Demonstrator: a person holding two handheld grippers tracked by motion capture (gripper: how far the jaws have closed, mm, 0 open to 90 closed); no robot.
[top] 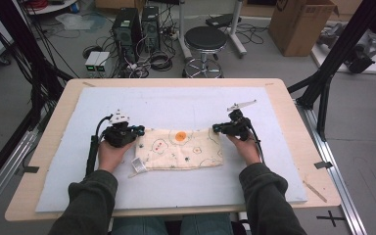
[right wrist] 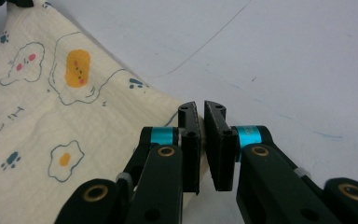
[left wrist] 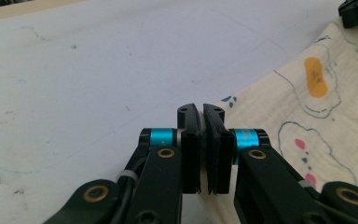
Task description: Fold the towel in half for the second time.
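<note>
Both grippers, left (top: 138, 130) and right (top: 216, 128), were clamped on the far corners of the cream, egg-printed folded cloth (top: 183, 149) at mid-frame, apparently mid-fold; next likely needed an even pull.

Even, diffuse indoor light from above, soft faint shadows under the hands, no harsh glare, high view slightly soft and grainy, gripper views' near foreground mildly blurred
</note>
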